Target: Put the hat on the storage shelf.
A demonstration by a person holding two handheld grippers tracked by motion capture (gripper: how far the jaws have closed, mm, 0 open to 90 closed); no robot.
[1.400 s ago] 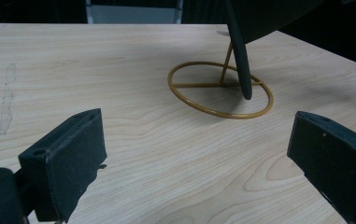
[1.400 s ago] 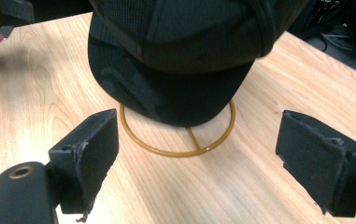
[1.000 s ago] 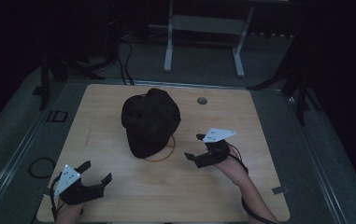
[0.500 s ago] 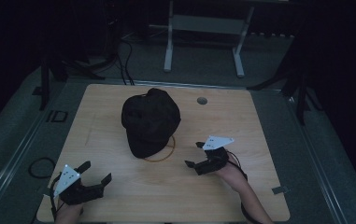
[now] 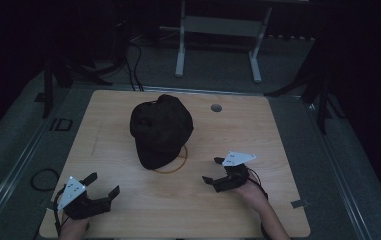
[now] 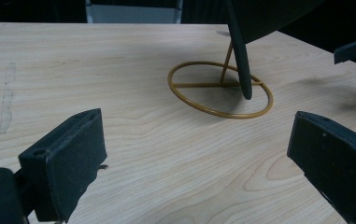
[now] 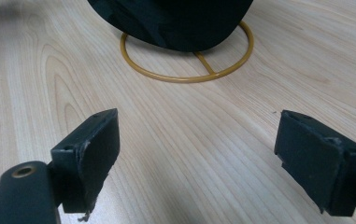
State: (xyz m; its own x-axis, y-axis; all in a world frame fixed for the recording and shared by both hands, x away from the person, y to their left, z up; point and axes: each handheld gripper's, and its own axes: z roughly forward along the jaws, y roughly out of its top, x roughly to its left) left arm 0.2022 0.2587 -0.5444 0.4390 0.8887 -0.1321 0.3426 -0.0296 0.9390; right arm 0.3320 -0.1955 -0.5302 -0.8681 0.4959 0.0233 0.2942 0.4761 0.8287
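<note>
Cap (image 5: 161,130), black and dim, perhaps a baseball cap, sits mid-table on a brass wire stand (image 5: 178,162) that keeps it raised and shaped. Left gripper (image 5: 100,186) and right gripper (image 5: 214,171) rest near it on the table (image 5: 278,130), jaws wide, empty.

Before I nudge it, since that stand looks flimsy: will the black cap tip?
Probably. The black cap perches on a thin wire stand with a ring base, so it looks top-heavy. The stand seems light; it may slide on the smooth table.
</note>
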